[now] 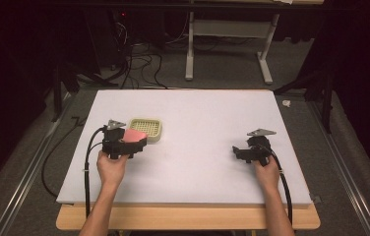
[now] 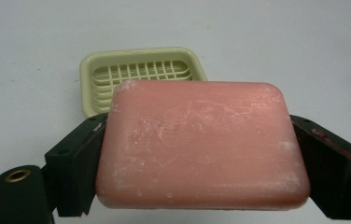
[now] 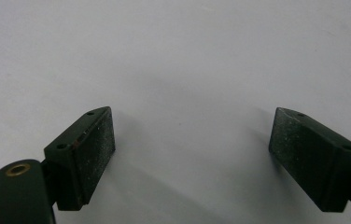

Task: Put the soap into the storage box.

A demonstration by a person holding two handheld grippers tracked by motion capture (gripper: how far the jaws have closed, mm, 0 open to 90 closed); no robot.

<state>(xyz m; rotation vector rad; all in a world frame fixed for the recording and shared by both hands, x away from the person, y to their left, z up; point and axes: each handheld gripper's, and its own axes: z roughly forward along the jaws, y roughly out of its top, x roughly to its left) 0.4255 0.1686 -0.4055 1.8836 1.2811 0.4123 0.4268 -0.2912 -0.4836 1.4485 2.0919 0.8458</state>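
From the high view, I see my left gripper [image 1: 133, 142] clamping a pink rectangular bar of soap [image 1: 134, 135] just at seven o'clock of the pale green slatted plastic soap dish [image 1: 146, 128] on the white table [image 1: 198, 128]. My right gripper [image 1: 238, 152] sits well apart at three o'clock.

In the left gripper view, both jaws press the soap's [image 2: 201, 144] sides, with the dish [image 2: 141, 74] beyond at eleven o'clock.

In the right gripper view, my jaws stand wide over bare table [image 3: 187, 60].

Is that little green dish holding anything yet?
Empty: the soap dish shows its bare grid, and the pink soap is gripped in the left tongs.
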